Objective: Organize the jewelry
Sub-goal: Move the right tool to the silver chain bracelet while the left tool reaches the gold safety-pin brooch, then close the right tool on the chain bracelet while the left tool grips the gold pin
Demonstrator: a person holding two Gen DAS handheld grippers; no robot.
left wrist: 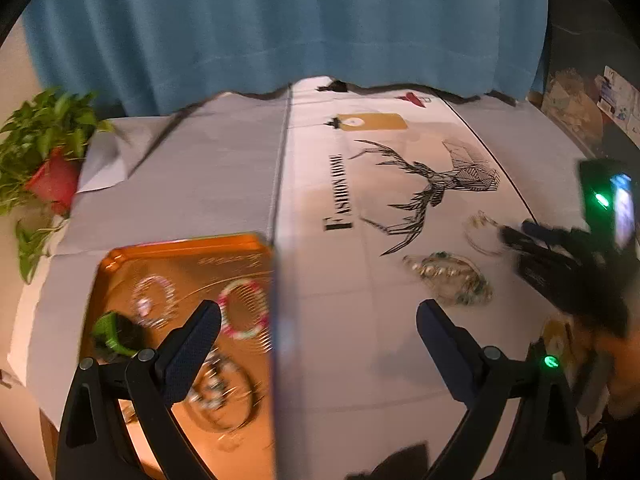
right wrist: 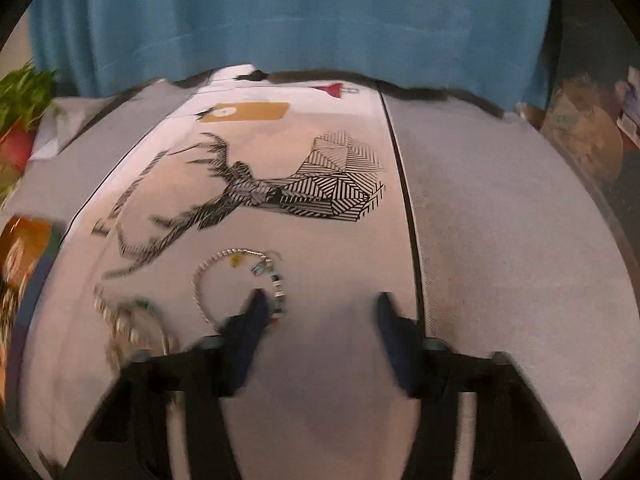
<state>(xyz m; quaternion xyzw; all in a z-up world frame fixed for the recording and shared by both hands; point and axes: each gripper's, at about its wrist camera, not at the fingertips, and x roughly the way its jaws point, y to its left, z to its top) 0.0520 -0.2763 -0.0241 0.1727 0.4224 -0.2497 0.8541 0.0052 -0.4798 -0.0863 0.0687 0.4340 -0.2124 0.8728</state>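
Here, your left gripper (left wrist: 318,314) stood open above the table (right wrist: 520,240), with the orange tray (left wrist: 120,264) of bracelets under its left finger. Your right gripper (right wrist: 320,306) showed parted jaws, nothing between them; the silver bracelet (right wrist: 208,268) lay touching its left fingertip.

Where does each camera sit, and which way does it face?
Left wrist: on the left hand-held gripper, facing forward and down over the orange tray; its own fingers and the right hand-held gripper show.
Right wrist: on the right hand-held gripper, facing down at a silver bracelet; only its own fingers show.
Shared: the deer print and the blue curtain.
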